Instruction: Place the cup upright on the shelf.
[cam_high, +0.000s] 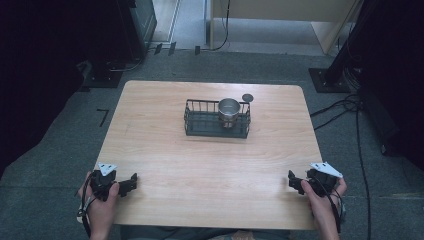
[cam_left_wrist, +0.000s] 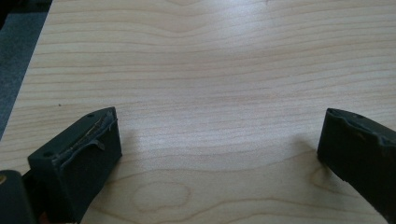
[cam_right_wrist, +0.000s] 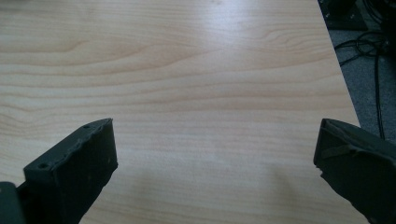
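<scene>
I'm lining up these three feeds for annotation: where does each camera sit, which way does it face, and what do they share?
High view: above the person's side, looking forward and down at the table, wire basket and metal cup; both hands with the left gripper and right gripper show.
Left gripper view: rides the left gripper, looking along its open jaws at bare wood.
Right gripper view: rides the right gripper, jaws open, facing wood and the table's edge.
Shared: the same wooden tabletop.

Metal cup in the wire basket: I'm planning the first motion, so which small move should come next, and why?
Probably advance the right gripper toward the cup: it stands upright in the basket's right end, and both grippers, left too, sit open at the near edge, holding nothing.
</scene>
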